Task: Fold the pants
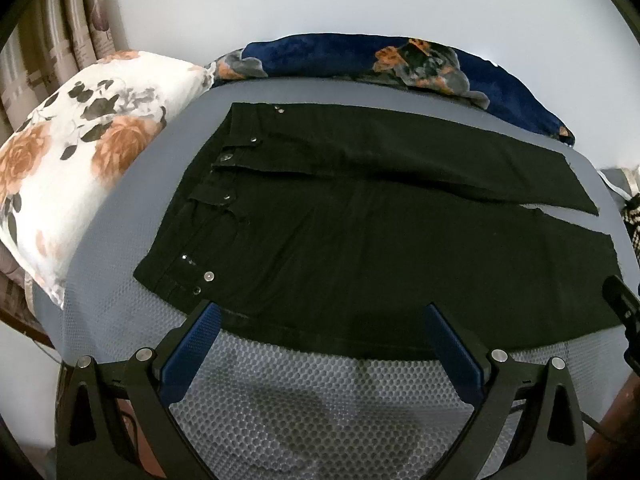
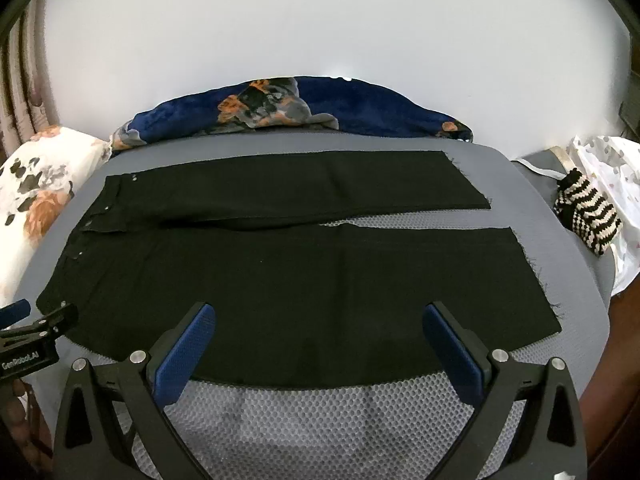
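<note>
Black pants (image 1: 360,232) lie spread flat on a grey mesh surface (image 1: 320,400), waistband with metal studs at the left, both legs running to the right. My left gripper (image 1: 320,316) hovers open over the near edge of the pants by the waist end, nothing between its blue pads (image 1: 192,352). In the right wrist view the same pants (image 2: 300,280) stretch across the surface, frayed hems at the right. My right gripper (image 2: 320,316) stands open above the near leg's edge, holding nothing. The left gripper's tip (image 2: 40,328) shows at the left margin.
A white floral pillow (image 1: 80,168) lies left of the waistband. A dark blue floral blanket (image 1: 360,60) is bunched along the far edge. A striped black-and-white knit item (image 2: 588,212) and a white bag (image 2: 616,168) sit at the right. The mesh surface (image 2: 320,408) ends near me.
</note>
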The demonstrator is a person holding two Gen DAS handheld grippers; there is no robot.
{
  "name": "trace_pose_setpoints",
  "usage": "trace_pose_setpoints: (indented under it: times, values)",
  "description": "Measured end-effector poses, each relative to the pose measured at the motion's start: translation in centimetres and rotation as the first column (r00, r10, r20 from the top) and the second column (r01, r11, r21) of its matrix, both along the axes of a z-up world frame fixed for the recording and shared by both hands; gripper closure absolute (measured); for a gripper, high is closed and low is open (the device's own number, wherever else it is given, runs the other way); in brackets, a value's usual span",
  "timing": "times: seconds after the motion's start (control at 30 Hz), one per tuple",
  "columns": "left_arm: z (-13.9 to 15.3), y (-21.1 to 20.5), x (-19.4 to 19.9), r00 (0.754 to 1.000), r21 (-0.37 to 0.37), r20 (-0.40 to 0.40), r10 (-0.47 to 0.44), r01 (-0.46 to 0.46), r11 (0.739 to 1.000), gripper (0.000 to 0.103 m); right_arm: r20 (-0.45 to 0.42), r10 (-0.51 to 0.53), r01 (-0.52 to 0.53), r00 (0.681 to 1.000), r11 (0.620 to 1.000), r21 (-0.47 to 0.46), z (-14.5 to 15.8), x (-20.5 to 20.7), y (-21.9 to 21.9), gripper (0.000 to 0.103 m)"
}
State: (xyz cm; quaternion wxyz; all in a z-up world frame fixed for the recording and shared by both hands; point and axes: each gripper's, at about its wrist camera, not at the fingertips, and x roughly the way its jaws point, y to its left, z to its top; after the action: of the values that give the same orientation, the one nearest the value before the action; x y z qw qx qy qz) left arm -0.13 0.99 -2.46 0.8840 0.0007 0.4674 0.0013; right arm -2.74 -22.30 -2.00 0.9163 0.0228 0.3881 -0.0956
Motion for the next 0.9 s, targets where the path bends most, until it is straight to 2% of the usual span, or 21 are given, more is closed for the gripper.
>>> trace_pose_setpoints:
  times: [0.9]
  values:
    - [-0.02,-0.71,-0.2,1.0,0.025,0.004,-0.013,0.013,1.0,0.003,-0.017,-0.021,0.022,1.0,0.999,0.037,-0.4,0.05,-0.57,0.0]
